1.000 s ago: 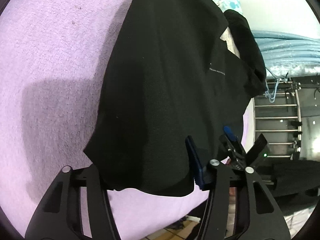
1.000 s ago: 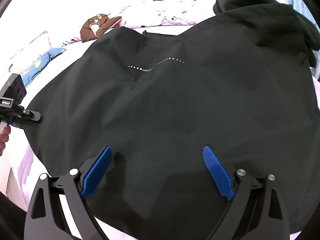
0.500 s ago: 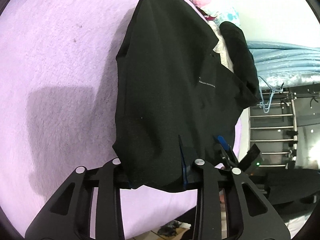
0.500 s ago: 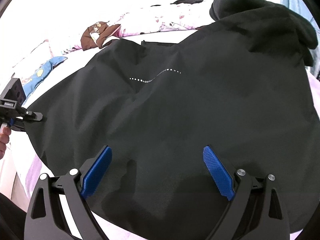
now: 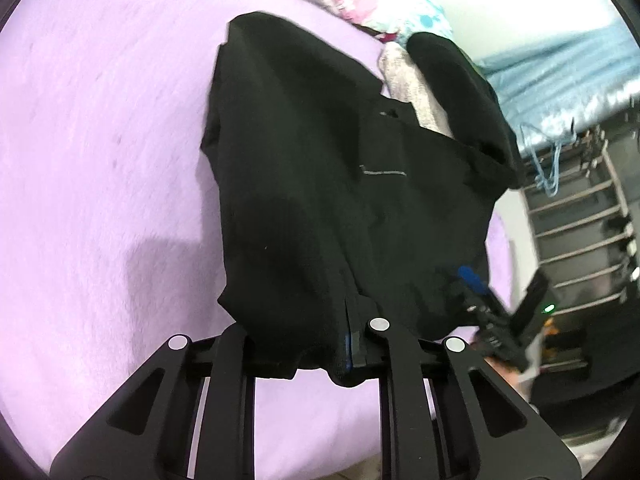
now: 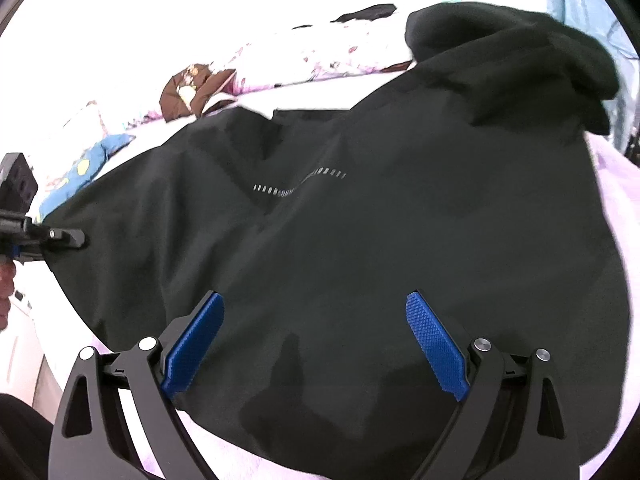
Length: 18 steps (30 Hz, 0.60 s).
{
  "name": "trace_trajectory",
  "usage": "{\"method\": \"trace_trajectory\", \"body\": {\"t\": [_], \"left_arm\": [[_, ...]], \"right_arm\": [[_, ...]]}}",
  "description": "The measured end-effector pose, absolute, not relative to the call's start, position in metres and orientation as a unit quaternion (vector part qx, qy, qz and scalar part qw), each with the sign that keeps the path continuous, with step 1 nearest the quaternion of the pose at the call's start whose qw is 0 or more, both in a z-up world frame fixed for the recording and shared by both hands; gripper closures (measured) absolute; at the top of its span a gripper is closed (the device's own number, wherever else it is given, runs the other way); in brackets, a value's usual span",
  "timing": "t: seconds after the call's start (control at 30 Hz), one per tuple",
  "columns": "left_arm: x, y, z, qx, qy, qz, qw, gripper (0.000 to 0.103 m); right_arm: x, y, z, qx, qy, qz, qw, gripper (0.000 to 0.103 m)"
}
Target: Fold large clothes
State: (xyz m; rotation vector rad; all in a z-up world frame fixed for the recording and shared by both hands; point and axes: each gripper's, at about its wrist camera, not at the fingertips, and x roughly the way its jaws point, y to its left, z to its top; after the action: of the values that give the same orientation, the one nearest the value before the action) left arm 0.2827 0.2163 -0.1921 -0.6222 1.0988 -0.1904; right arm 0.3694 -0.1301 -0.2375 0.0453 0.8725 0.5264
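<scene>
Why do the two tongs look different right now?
The left tongs have just been closing and now pinch the hem of the black jacket; the right tongs gape wide. Cloth covers the left's blue pads; the right's blue pads show fully, above the jacket. Both are black-framed.

Your left gripper (image 5: 308,344) has just been closing, and its jaws now pinch the hem of the black garment (image 5: 320,184). Your right gripper (image 6: 316,344) stands with its blue pads (image 6: 436,348) wide apart above the cloth.

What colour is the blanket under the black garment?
Light purple blanket, clearest in the left wrist view.
</scene>
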Motion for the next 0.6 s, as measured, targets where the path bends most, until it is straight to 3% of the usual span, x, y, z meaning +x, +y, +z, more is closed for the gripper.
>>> {"method": "trace_trajectory", "body": {"t": [0.27, 0.5, 0.6], "left_arm": [[0.287, 0.128, -0.155, -0.132, 0.498, -0.067, 0.855, 0.087], [0.289, 0.088, -0.15, -0.076, 0.491, -0.065, 0.865, 0.088], [0.289, 0.082, -0.15, -0.064, 0.492, -0.066, 0.866, 0.088]], "right_arm": [[0.399, -0.138, -0.169, 0.041, 0.48, 0.254, 0.839, 0.012], [0.454, -0.054, -0.074, -0.05, 0.534, 0.238, 0.81, 0.007], [0.483, 0.01, -0.065, -0.061, 0.612, 0.261, 0.744, 0.007]]}}
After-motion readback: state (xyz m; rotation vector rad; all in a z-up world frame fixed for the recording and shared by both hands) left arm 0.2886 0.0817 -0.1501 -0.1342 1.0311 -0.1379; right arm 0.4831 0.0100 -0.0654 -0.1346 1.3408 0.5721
